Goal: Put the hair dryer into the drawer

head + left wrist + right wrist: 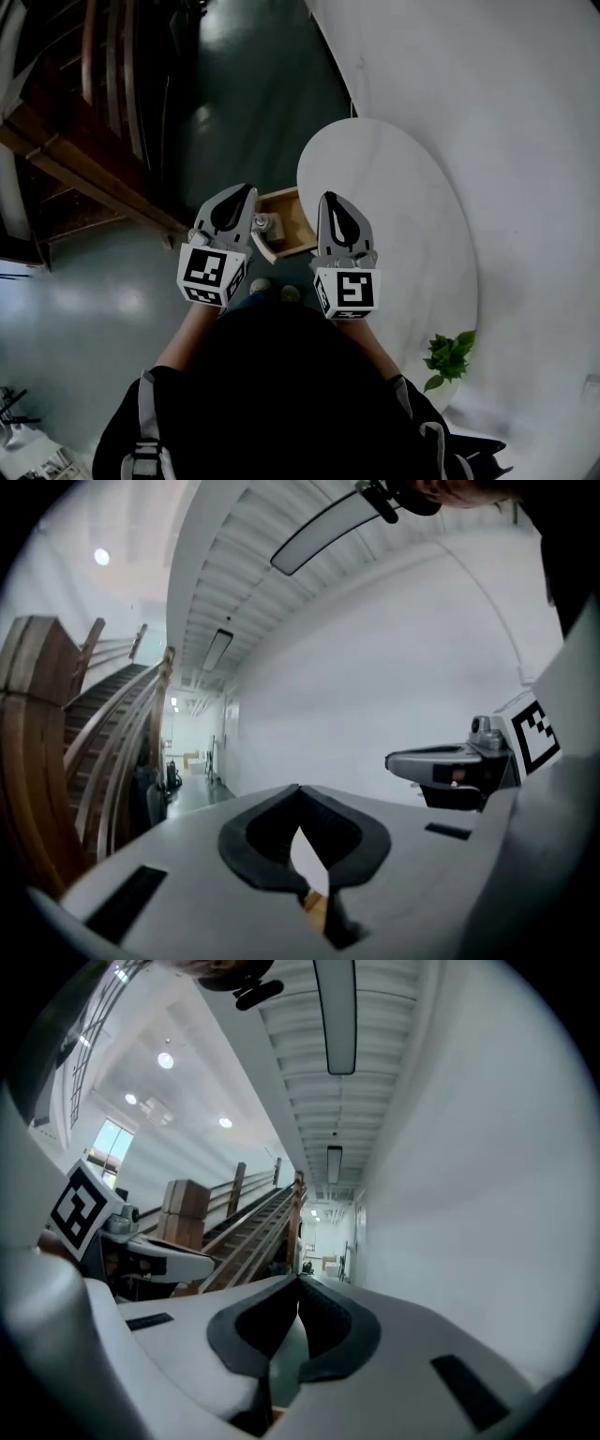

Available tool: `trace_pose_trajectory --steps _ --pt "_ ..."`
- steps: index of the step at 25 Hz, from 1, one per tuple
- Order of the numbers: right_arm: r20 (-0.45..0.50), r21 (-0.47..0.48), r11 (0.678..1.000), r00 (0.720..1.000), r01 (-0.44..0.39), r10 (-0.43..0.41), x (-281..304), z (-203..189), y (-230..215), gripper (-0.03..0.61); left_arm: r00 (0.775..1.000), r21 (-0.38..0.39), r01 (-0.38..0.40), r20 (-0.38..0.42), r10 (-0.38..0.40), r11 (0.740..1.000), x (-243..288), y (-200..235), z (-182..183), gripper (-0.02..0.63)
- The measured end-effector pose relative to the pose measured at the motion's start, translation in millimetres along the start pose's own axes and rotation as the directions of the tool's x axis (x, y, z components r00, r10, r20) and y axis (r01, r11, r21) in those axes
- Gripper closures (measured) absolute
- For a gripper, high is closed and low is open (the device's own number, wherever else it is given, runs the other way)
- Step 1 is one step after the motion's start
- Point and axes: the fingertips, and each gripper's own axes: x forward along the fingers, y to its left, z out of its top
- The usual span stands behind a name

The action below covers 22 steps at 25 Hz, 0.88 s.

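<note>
In the head view both grippers are held up side by side in front of my chest, pointing forward. My left gripper (236, 193) has its jaws shut with nothing between them, and in its own view the black pads meet at the tip (298, 789). My right gripper (331, 199) is likewise shut and empty (298, 1281). Far below, between the two, a wooden drawer (294, 228) stands open. A small pale grey thing (263, 224) lies at its left end, partly hidden by the left gripper; it is too small to identify as the hair dryer.
A white round table (394, 206) stands to the right of the drawer, with a green potted plant (450, 356) near its edge. A wooden staircase (84, 141) rises at the left. A white wall (497, 94) runs along the right. My shoes (272, 289) are on the dark floor.
</note>
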Motion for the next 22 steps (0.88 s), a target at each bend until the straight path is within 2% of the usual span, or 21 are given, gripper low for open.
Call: trace_pose_trajectory --steps 3,6,22 --pt "0.062 0.023 0.999 0.997 0.036 -0.037 -13.7 29.1 -3.7 0.555 0.998 0.032 -0.014 0.062 0.012 0.999 -15.2 -7.0 24.6 0.606" --pt "0.094 0.018 0.998 0.993 0.064 -0.065 -25.1 42.6 -5.0 0.555 0.996 0.042 -0.011 0.084 0.008 0.999 -24.0 -16.7 31.3 0.606" --pt "0.079 -0.030 0.998 0.996 0.049 -0.046 -28.5 35.4 9.8 0.557 0.992 0.038 -0.020 0.129 0.014 0.999 -34.6 -21.0 37.2 0.606"
